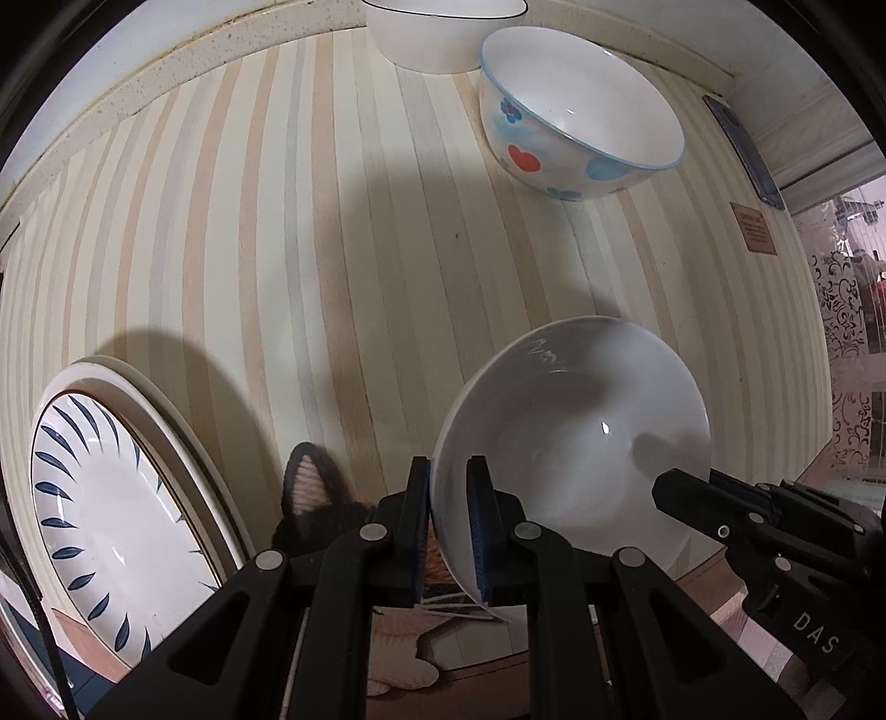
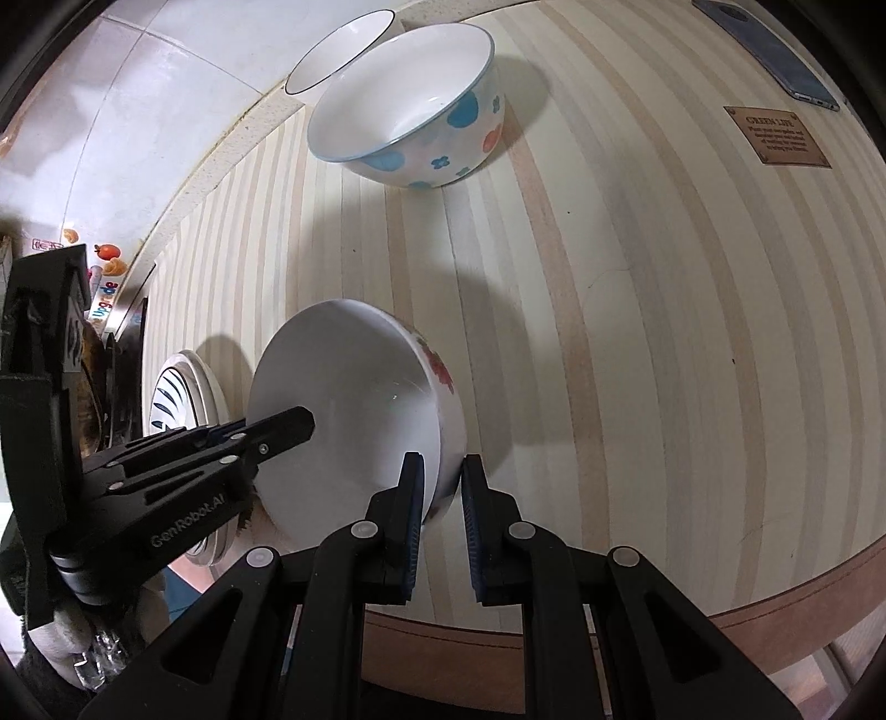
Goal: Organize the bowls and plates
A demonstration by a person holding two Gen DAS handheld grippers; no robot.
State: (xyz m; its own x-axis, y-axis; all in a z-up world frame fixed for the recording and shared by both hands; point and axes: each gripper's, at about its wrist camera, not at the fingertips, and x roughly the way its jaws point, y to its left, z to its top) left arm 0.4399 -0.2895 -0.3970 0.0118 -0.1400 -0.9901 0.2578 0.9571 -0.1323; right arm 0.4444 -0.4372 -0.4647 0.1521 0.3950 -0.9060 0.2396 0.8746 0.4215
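Observation:
A white bowl (image 1: 576, 443) with red flowers on its outside (image 2: 354, 410) hangs tilted above the striped table. My left gripper (image 1: 447, 471) is shut on its rim. My right gripper (image 2: 443, 471) is shut on the opposite rim, and it also shows in the left wrist view (image 1: 681, 487). A larger bowl with blue and red shapes (image 1: 576, 116) (image 2: 410, 105) stands farther back. Behind it is a plain white bowl with a dark rim (image 1: 437, 33) (image 2: 338, 50). A stack of plates with blue leaf marks (image 1: 111, 509) (image 2: 183, 399) lies at the left.
The striped wooden table (image 1: 277, 232) (image 2: 664, 332) has its front edge just below the grippers. A dark phone (image 1: 745, 149) (image 2: 769, 50) and a small brown label plate (image 1: 754, 227) (image 2: 775, 135) lie at the far right. A tiled wall borders the table's back edge.

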